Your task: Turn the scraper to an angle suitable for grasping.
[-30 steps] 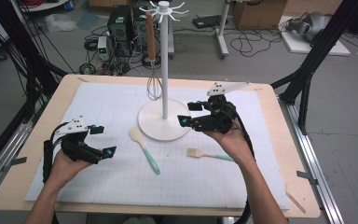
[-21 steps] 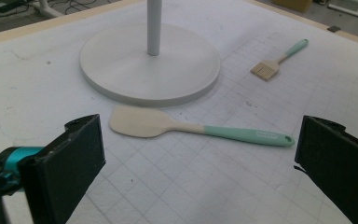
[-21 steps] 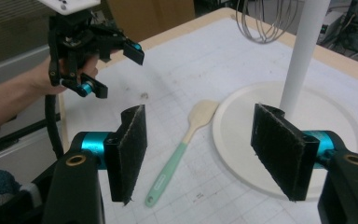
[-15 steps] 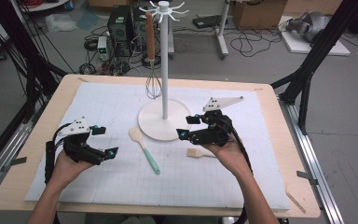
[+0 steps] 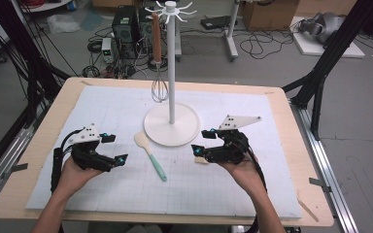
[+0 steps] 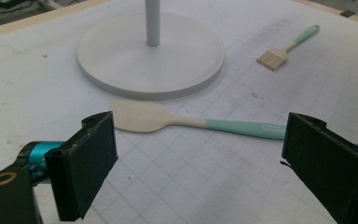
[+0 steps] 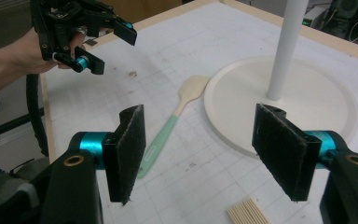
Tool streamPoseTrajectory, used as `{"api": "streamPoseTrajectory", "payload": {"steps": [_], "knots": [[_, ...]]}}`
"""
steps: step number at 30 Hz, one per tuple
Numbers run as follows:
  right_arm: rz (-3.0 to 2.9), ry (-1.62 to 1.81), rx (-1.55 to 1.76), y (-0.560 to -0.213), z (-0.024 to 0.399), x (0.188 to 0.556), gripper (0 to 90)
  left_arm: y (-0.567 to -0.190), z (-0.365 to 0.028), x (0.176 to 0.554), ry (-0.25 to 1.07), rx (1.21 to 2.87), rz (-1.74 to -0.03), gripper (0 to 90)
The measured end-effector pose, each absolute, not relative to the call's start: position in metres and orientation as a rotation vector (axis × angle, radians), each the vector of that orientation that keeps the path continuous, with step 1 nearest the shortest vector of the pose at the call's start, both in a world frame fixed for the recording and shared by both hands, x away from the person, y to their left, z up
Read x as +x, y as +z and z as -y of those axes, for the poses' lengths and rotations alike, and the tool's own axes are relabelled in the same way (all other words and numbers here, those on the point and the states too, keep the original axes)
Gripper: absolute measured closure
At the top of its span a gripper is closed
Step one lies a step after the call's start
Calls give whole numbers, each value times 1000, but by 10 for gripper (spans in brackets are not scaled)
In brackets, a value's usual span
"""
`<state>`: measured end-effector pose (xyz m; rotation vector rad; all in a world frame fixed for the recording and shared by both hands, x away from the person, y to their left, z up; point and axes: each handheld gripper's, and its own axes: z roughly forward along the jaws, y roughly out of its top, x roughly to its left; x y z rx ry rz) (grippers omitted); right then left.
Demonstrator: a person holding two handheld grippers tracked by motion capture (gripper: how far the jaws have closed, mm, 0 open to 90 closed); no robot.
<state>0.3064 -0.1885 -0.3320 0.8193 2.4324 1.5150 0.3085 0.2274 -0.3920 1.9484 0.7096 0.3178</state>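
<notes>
**Two grippers held open over a gridded mat, near a spatula and a brush**

A wooden table (image 5: 39, 145) covered by a white gridded mat (image 5: 126, 104) is seen in the high view, with cables and boxes on the grey floor behind. One white hook stand (image 5: 171, 124) is set on the mat and one whisk (image 5: 158, 73) is hung from it. The left gripper (image 5: 112, 149) and the right gripper (image 5: 203, 141) are held low, well apart, with one spatula (image 5: 150, 154) lying between them. A pale brush head is just visible beside the right gripper's jaws.

In the left gripper view, the jaws are spread with nothing between them, having just narrowed slightly. The spatula (image 6: 191, 122) lies just ahead of them, and one whole brush (image 6: 286, 46) with its teal handle is shown farther off, beyond the right jaw.

In the right gripper view, the jaws are spread and empty. The bristles (image 7: 247, 212) are seen just below and between them, the spatula (image 7: 172, 126) ahead.
</notes>
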Motion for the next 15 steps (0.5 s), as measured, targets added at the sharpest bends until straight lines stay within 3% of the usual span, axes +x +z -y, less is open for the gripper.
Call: {"api": "streamPoseTrajectory", "payload": {"steps": [10, 15], "knots": [[-2417, 1474, 847, -353, 202, 299, 275, -393, -225, 310, 289, 1958, -688, 184], [-2416, 1465, 853, -361, 210, 294, 267, -395, -221, 313, 252, 1975, -657, 308]]}}
